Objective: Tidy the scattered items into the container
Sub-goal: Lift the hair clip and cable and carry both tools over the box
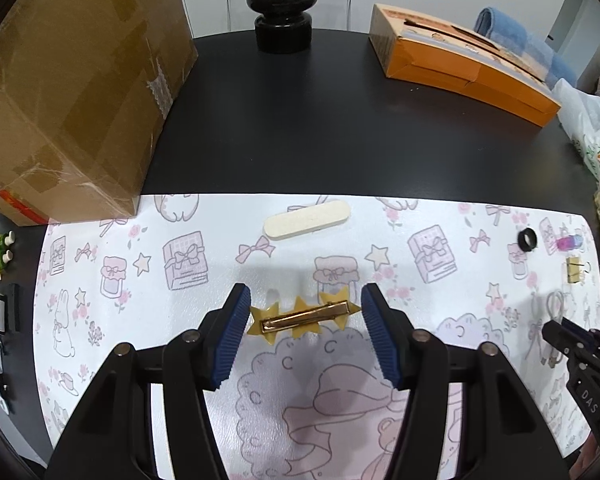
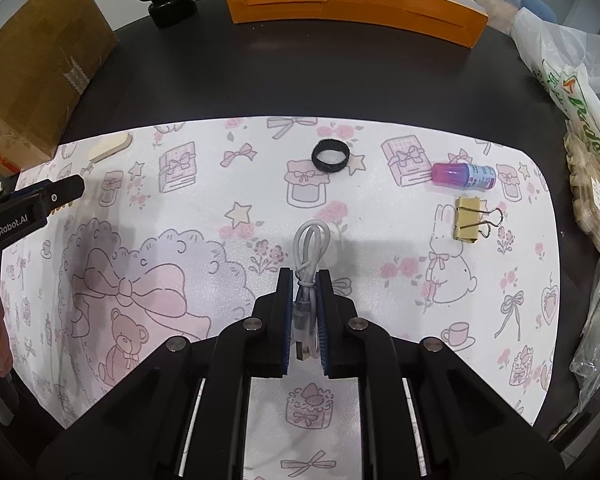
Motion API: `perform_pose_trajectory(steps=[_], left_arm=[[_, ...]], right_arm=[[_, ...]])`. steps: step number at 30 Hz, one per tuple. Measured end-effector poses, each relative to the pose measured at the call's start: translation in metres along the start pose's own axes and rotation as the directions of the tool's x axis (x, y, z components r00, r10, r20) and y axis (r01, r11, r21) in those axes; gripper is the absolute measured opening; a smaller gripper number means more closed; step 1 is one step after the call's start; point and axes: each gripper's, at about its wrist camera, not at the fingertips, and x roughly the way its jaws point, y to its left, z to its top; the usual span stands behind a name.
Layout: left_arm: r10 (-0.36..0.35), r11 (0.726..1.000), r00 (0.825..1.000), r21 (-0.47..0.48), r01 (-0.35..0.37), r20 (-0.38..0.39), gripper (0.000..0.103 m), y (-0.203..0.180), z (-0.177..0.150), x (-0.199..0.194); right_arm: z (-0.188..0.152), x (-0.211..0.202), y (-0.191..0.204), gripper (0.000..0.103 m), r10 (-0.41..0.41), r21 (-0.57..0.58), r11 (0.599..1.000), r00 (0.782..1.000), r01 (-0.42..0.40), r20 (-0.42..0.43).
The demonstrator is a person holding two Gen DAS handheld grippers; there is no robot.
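Observation:
A gold star hair clip (image 1: 303, 317) lies on the patterned mat (image 1: 140, 320), directly between the fingers of my open left gripper (image 1: 303, 312). My right gripper (image 2: 305, 280) is shut on a coiled white USB cable (image 2: 309, 256) just above the mat. An orange box (image 1: 456, 64) with a slot on top sits at the back right, also visible as the orange box (image 2: 352, 0). Scattered on the mat are a cream oblong block (image 1: 306, 217), a black ring (image 2: 330, 156), a pink and blue small bottle (image 2: 464, 175) and a gold binder clip (image 2: 470, 220).
A taped cardboard box (image 1: 72, 92) stands at the back left. A black turned stand (image 1: 282, 8) is at the back centre. Plastic bags (image 2: 572, 92) crowd the right edge. A small green toy (image 1: 0, 254) and a fingertip show at the far left.

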Motion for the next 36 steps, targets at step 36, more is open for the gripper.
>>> perform_pose_trajectory(steps=[36], left_arm=[[-0.048,0.999,0.983,0.012,0.047,0.179,0.056,0.051,0.036,-0.125]], right_arm=[[0.081,-0.132,0.108,0.011,0.051,-0.078,0.996,0.983,-0.037,0.177]])
